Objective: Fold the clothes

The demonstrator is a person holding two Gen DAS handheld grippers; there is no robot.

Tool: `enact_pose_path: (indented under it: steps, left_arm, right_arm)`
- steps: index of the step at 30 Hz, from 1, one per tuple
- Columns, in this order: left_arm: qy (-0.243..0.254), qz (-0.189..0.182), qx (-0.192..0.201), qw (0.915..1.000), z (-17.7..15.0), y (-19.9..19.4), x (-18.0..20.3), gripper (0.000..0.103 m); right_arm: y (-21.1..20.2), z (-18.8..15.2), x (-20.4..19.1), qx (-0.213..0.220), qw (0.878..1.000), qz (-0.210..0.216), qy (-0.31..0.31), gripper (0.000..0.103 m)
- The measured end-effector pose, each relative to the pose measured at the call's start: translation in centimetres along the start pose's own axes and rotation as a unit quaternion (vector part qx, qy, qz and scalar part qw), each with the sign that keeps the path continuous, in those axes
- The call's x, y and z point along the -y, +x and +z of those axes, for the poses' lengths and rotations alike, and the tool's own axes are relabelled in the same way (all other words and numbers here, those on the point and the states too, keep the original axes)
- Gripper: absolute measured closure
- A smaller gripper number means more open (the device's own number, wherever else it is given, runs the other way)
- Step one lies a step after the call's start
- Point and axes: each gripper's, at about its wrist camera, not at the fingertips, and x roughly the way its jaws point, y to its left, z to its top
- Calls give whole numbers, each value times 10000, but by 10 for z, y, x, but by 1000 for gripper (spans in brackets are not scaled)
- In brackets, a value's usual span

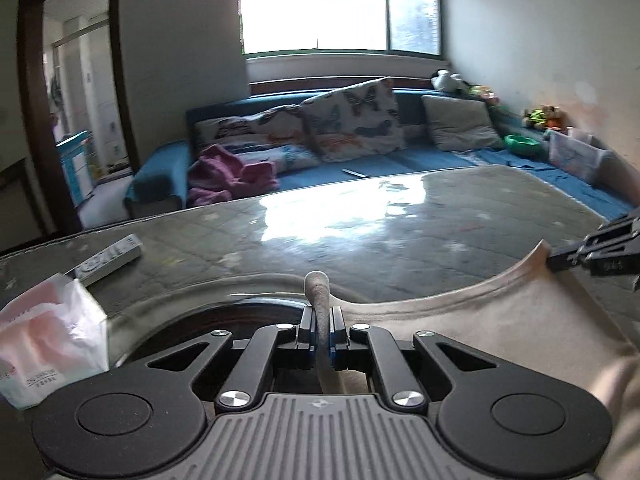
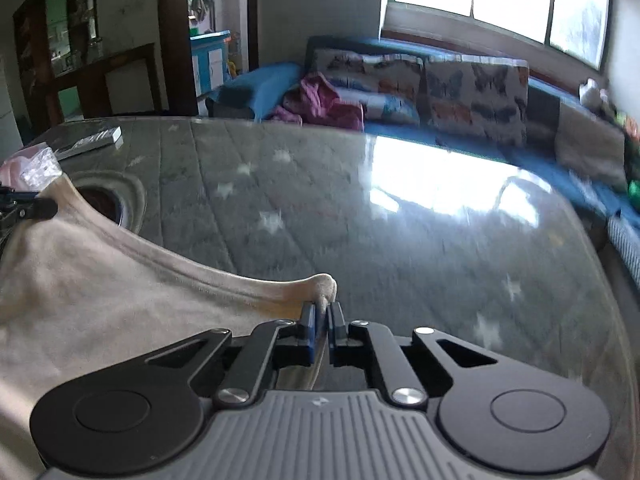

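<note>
Left wrist view looks across the table (image 1: 400,240), glossy under the window glare, with the sofa (image 1: 400,160) beyond. A beige cloth (image 1: 480,340) hangs stretched between both grippers above the near edge. A remote (image 1: 110,260) and a tissue pack (image 1: 48,340) sit at the table's left. The left gripper (image 1: 321,334) has its jaws pinched on one corner; the right gripper (image 2: 322,326) clamps the other. Each holds only a thin nub of fabric, so I reckon a hard tug could pull a corner free, or the sagging cloth could sweep the tissue pack.
</note>
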Motion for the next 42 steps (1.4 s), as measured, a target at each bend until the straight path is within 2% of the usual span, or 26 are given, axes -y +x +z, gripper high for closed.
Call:
enact_pose_path:
  steps: [2, 7, 11, 14, 19, 25, 27, 29, 33, 39, 40, 42]
  left_arm:
    - [-47, 117, -42, 9999, -1, 5, -7, 96]
    - [-209, 291, -451, 9983, -9, 29, -18, 95]
    - [-271, 361, -590, 9972, -13, 34, -21, 89]
    - [-277, 422, -513, 9974, -9, 27, -17, 90]
    - [-182, -71, -289, 9994, 4, 9, 3, 89]
    - [98, -689, -497, 9963, 7, 15, 41, 89]
    - [143, -800, -604, 9949, 6, 20, 51, 89]
    - [146, -870, -671, 9938, 4, 24, 57, 89]
    - [224, -884, -762, 9929, -1, 30, 63, 87]
    - [234, -831, -777, 9932, -3, 31, 65, 78]
    - [235, -821, -776, 9933, -3, 31, 64, 75]
    - [236, -803, -772, 9935, -4, 31, 63, 72]
  right_arm:
    - [8, 9, -3, 91, 9999, -87, -99, 98]
    - [36, 18, -3, -71, 9998, -112, -134, 98]
    - [26, 17, -2, -139, 9999, 9, -69, 94]
    - [-2, 11, -10, -137, 9993, 270, -227, 94]
    - [-57, -10, -40, -230, 9927, 1020, -608, 90]
    - [-118, -46, -90, -486, 9729, 1878, -1256, 84]
    - [-134, -58, -107, -574, 9641, 2071, -1558, 78]
    - [-145, -68, -118, -636, 9556, 2254, -1787, 64]
    - [-155, -82, -143, -679, 9392, 2511, -2243, 64]
    - [-145, -94, -169, -380, 9298, 2272, -2871, 68]
    - [-142, -95, -171, -374, 9292, 2273, -2889, 70]
    - [-137, -95, -172, -419, 9279, 2327, -2883, 89]
